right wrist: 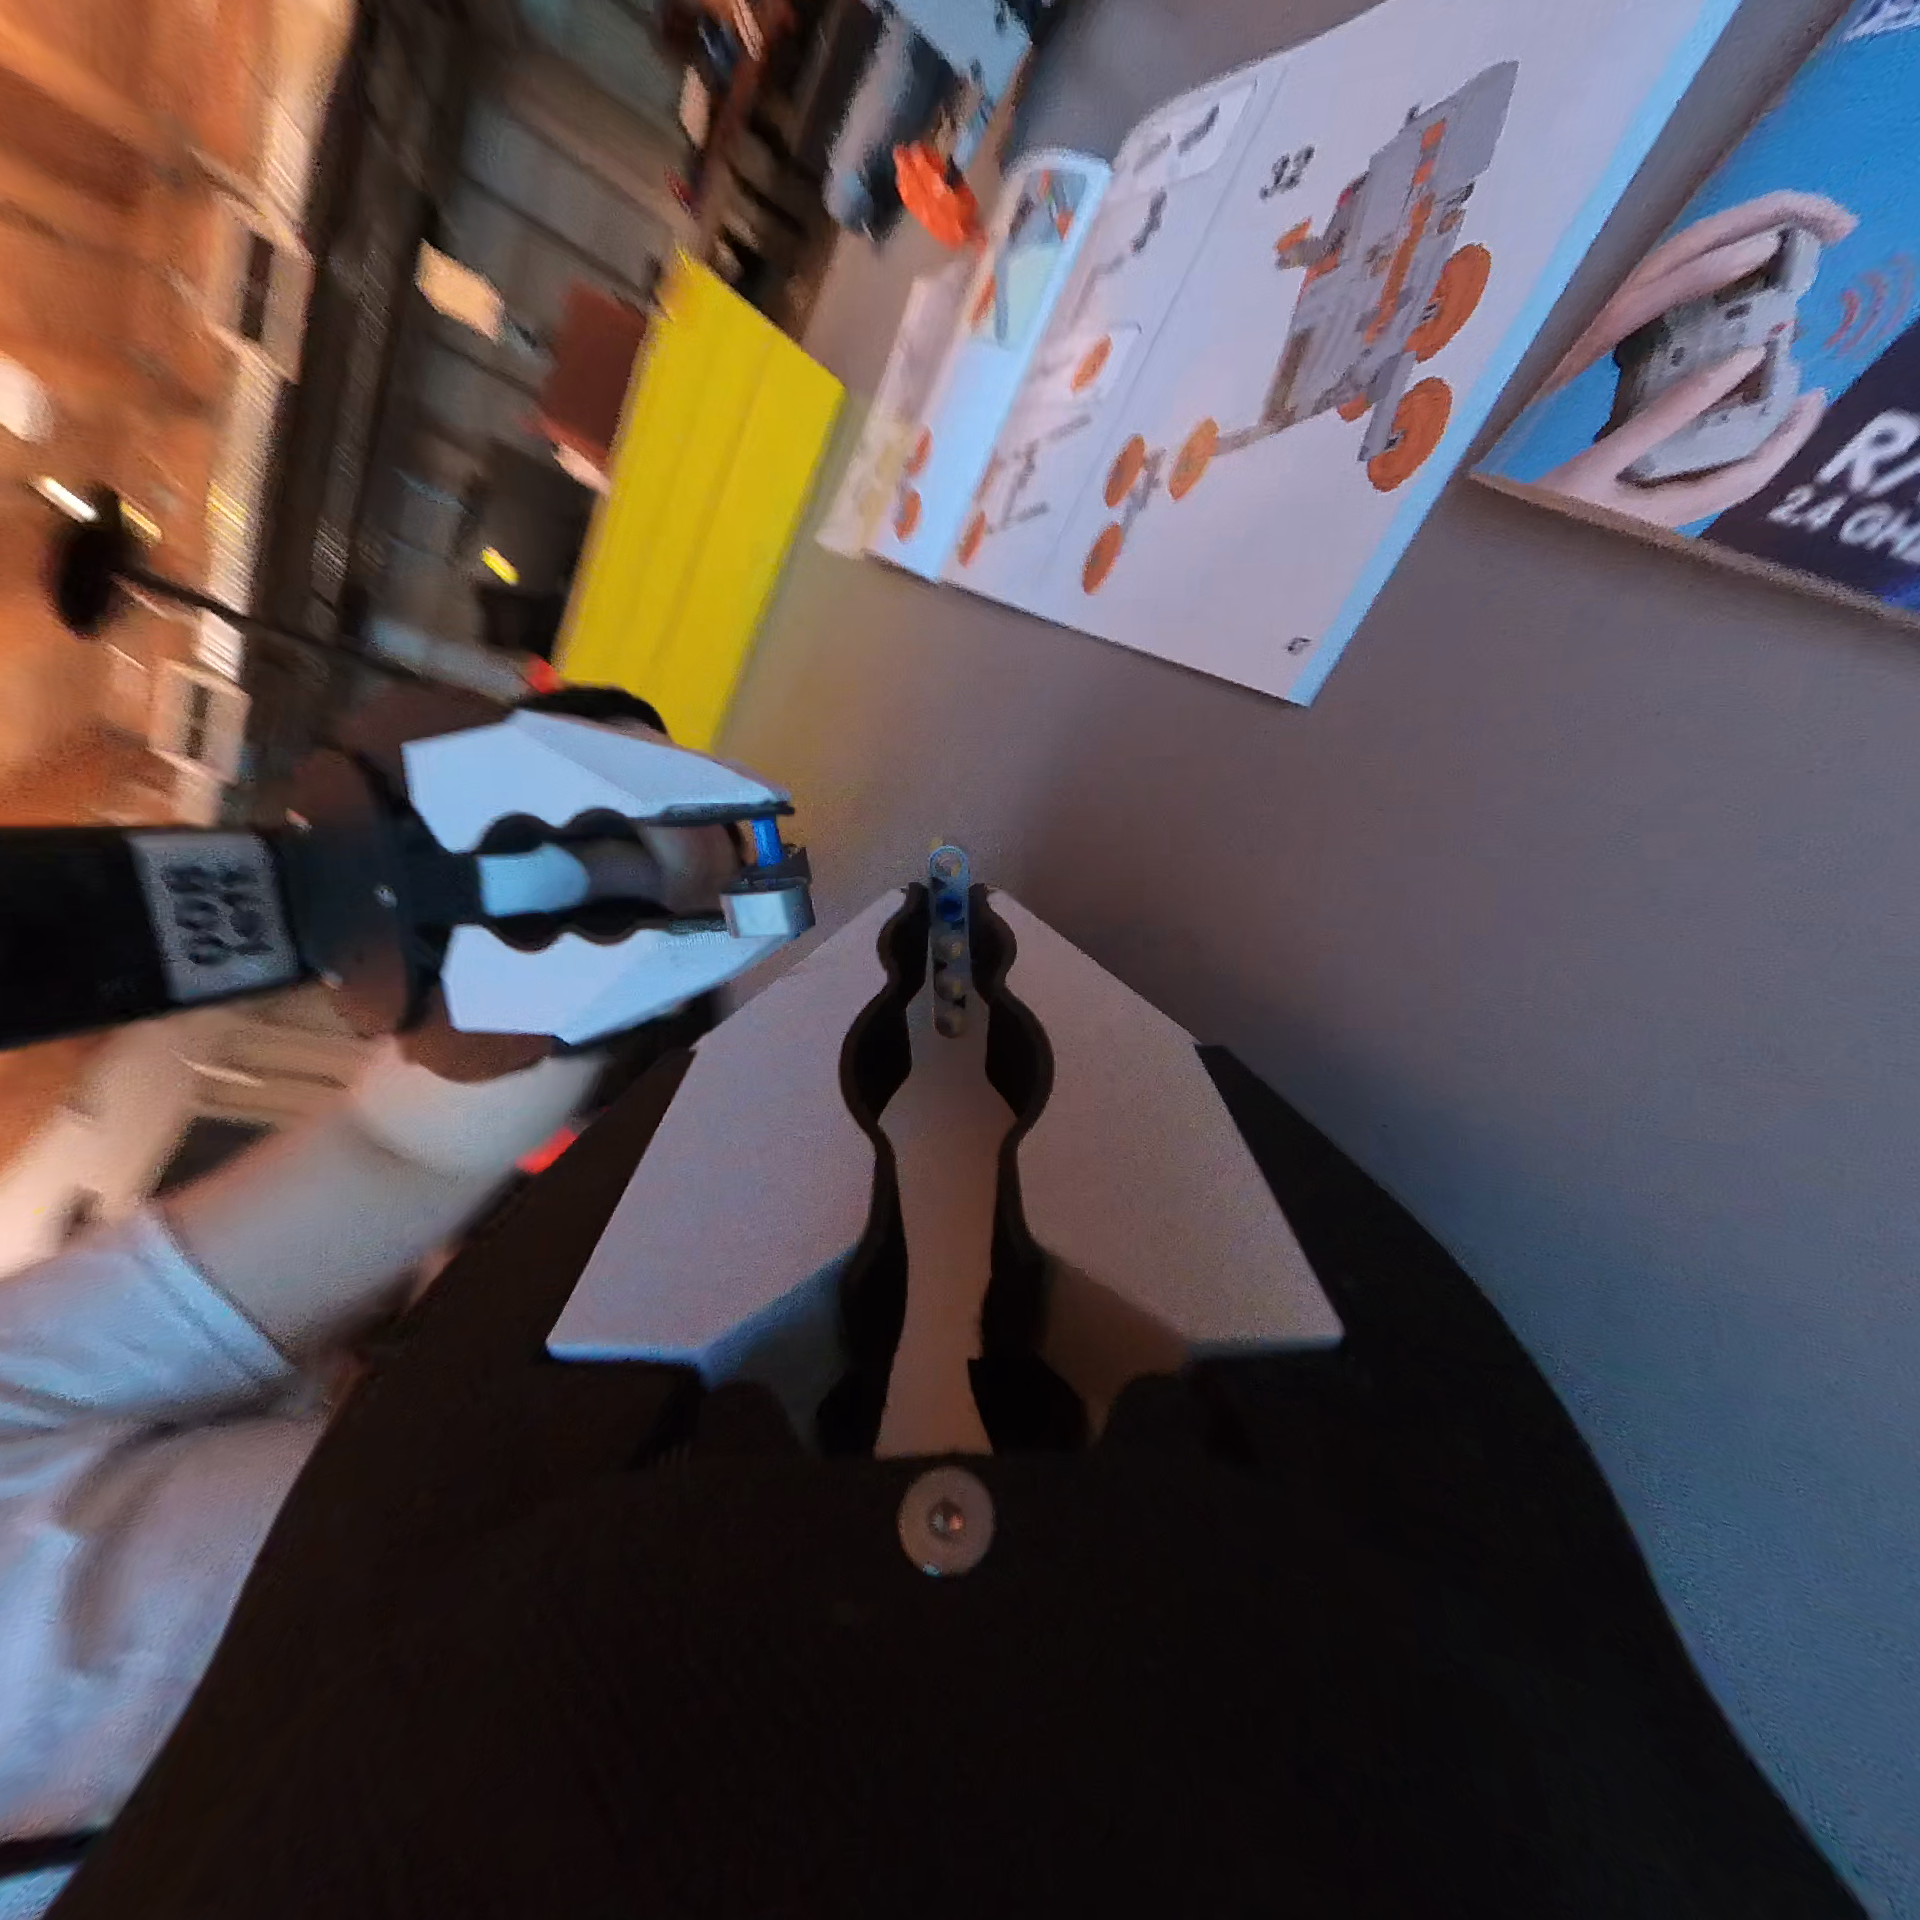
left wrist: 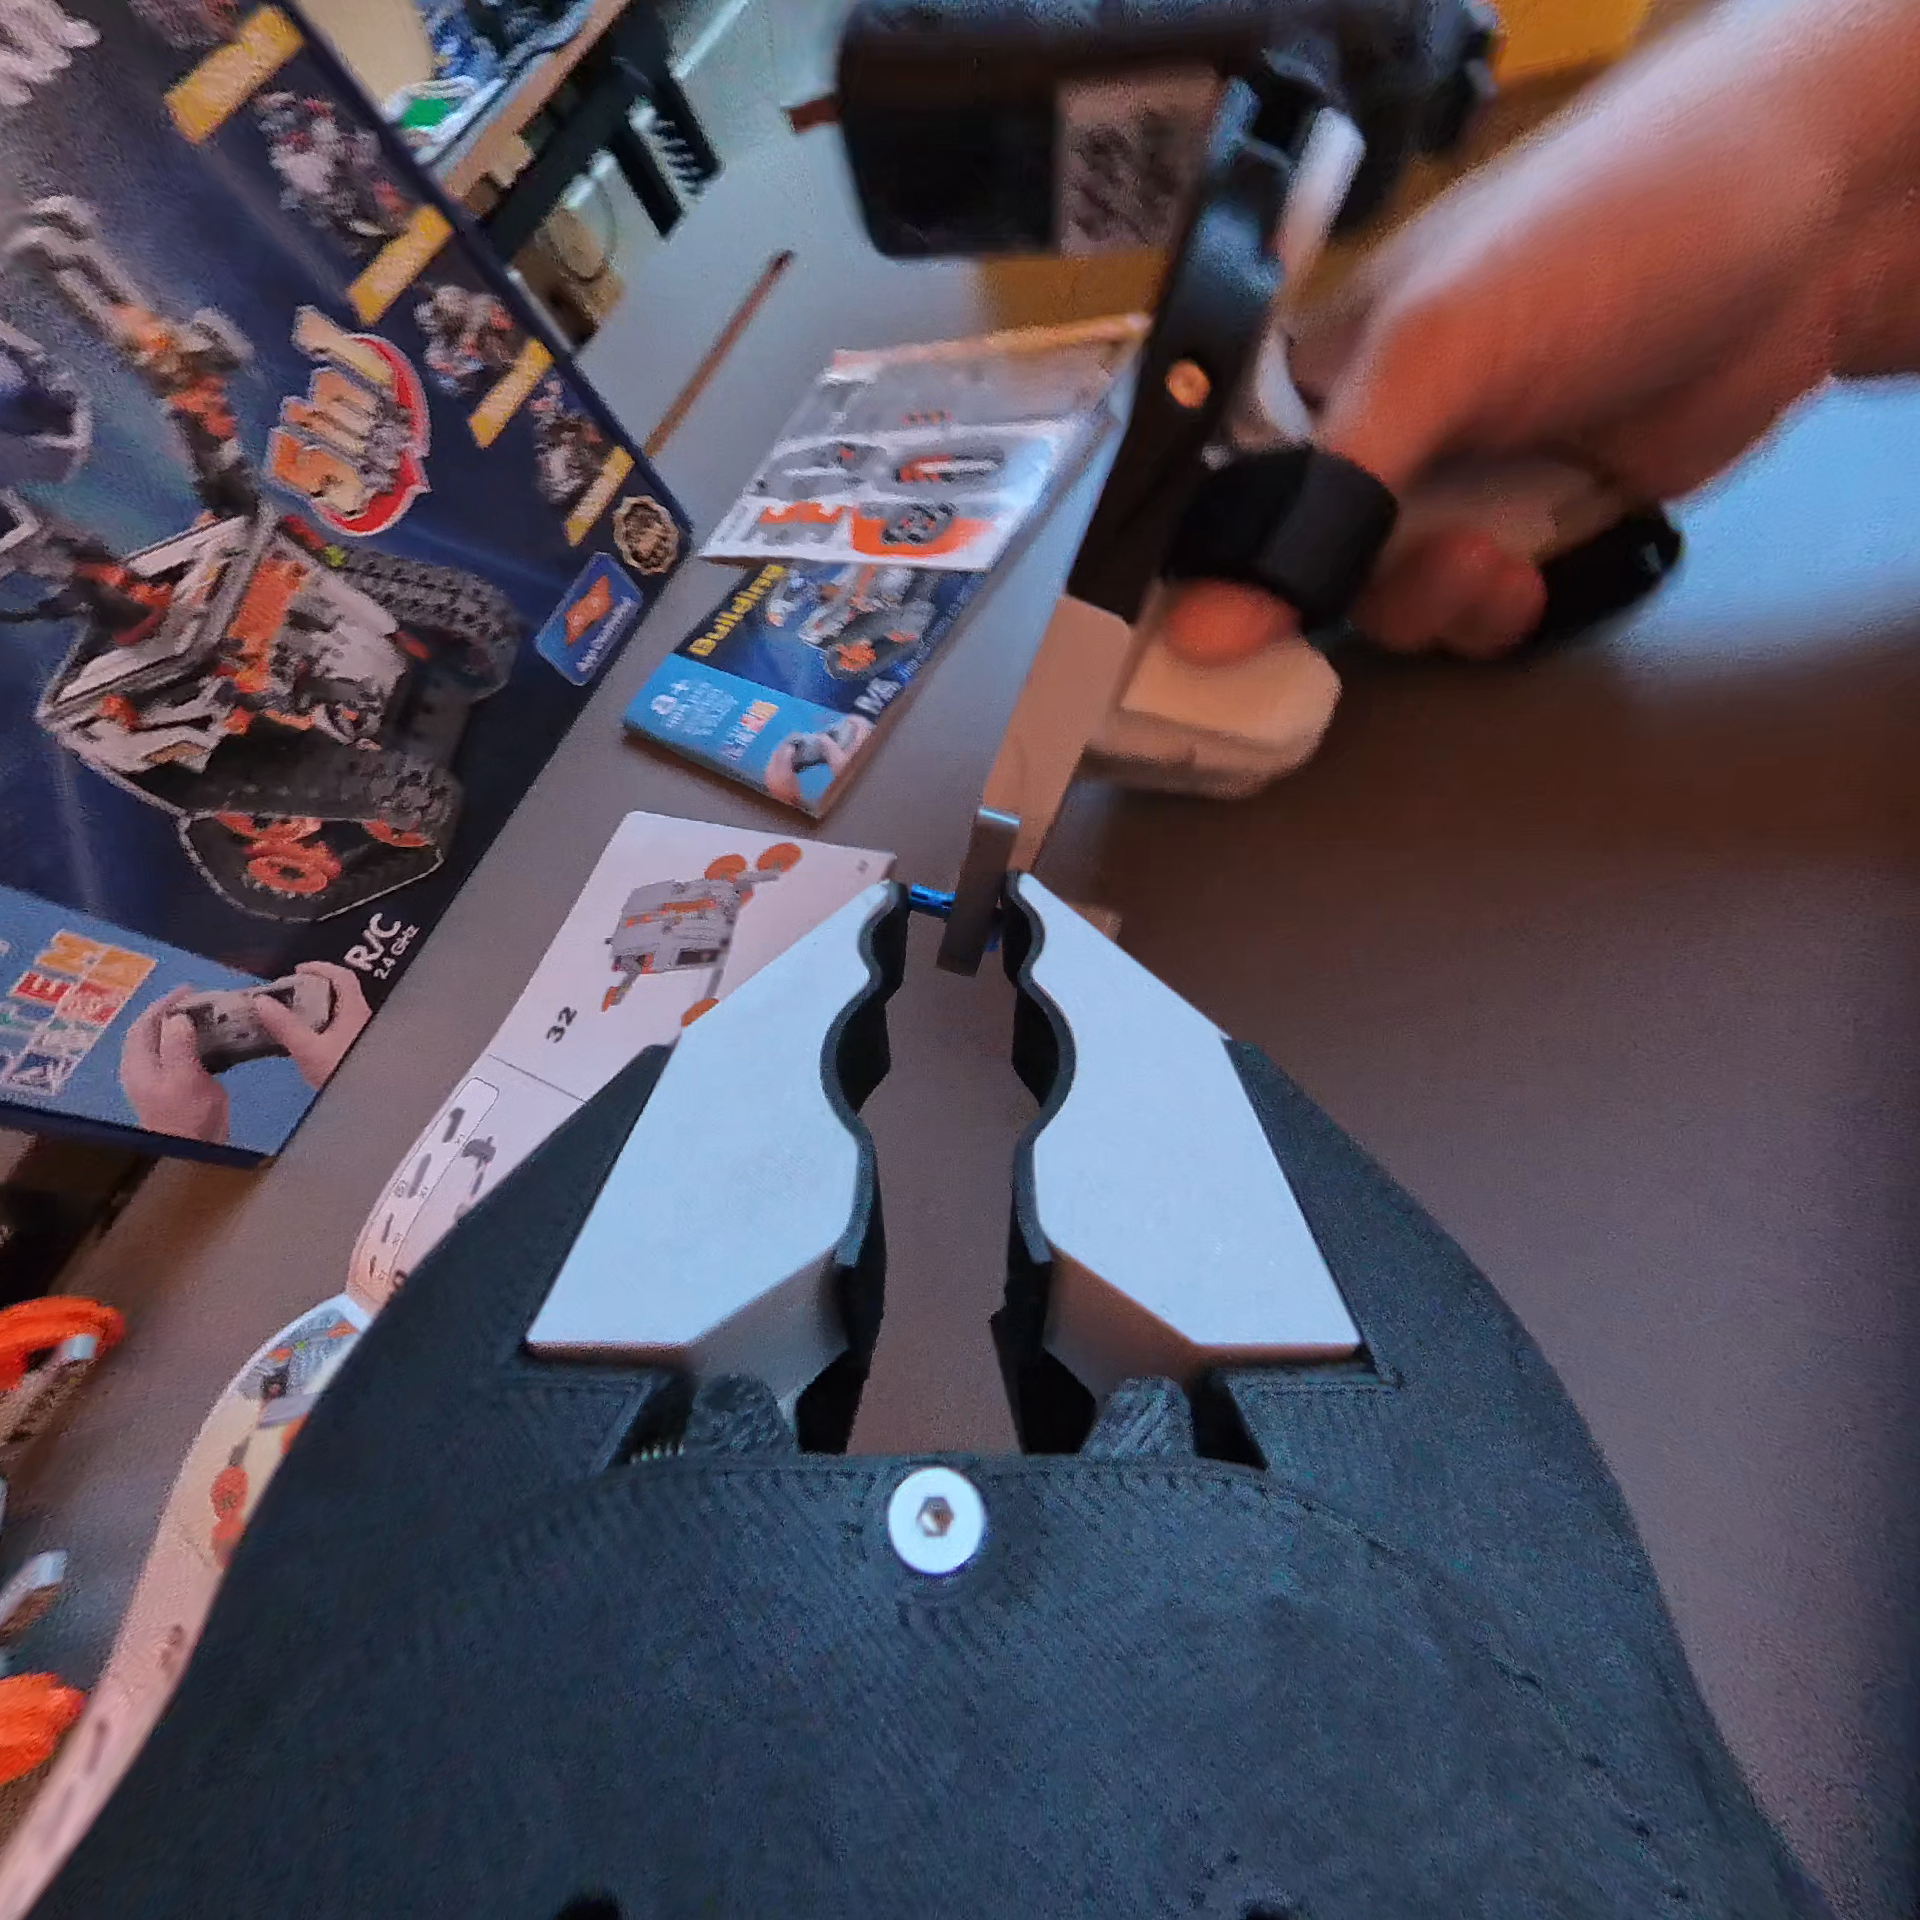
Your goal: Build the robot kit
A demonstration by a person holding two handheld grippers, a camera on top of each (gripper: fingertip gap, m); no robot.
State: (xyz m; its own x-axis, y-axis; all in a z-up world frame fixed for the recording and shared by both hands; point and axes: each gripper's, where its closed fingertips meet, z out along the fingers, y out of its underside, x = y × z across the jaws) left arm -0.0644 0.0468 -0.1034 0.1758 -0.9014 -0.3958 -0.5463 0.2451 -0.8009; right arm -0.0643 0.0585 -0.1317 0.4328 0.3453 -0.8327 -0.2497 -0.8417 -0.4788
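My left gripper (left wrist: 954, 899) is shut on a small grey piece (left wrist: 977, 894) with a blue pin (left wrist: 928, 899) sticking out of it, just above the grey table (left wrist: 1507, 1091). It also shows in the right wrist view (right wrist: 774, 868), where it holds the same piece (right wrist: 769, 912). My right gripper (right wrist: 948, 899) is shut on a thin grey beam (right wrist: 948, 987) with a row of holes and a blue pin in it. In the left wrist view the right gripper (left wrist: 1029, 821) comes in from the upper right, held by a hand (left wrist: 1610, 312), with its tip close behind the left one's piece.
A large blue toy box (left wrist: 260, 571) stands at the left. An open instruction booklet (left wrist: 644, 966) lies beside my left gripper, with a second booklet (left wrist: 810, 675) and a sticker sheet (left wrist: 904, 468) beyond. Orange parts (left wrist: 52, 1340) lie at the far left. A yellow panel (right wrist: 707, 499) stands past the table edge. The tips of both grippers are at nearly the same place.
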